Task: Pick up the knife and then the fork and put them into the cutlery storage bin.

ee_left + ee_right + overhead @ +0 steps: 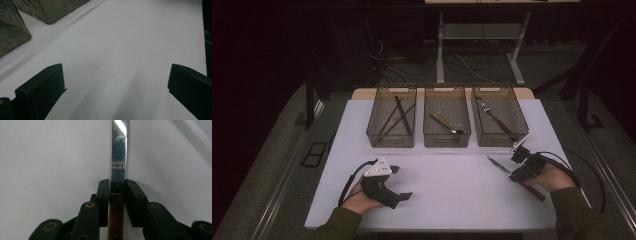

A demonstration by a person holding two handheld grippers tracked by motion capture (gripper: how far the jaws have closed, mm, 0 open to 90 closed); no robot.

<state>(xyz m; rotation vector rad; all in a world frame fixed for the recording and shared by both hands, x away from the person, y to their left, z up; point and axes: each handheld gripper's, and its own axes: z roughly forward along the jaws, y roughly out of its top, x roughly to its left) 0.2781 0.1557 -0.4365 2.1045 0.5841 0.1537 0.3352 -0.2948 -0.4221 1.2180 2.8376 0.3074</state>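
Item: knife (118,152), wooden handle, gripped at the blade's base by the right claw (518,169), low over the table's (452,195) near right. Long axis diagonal, blade pointing far-left. Step: pick-up. Next, likely: carry to a bin (499,117). Left claw (393,182) idle, wide apart, holding nothing.

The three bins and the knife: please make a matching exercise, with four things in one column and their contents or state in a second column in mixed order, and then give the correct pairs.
Things:
1. left bin
2. middle bin
3. right bin
4. knife

States:
A. holds a fork
B. clamped in the right hand-held gripper, above the white table
C. holds dark chopsticks
D. holds a spoon

Pairs: 1-C, 2-D, 3-A, 4-B

In the right gripper view, the jaws close on the knife where its wooden handle meets the blade.
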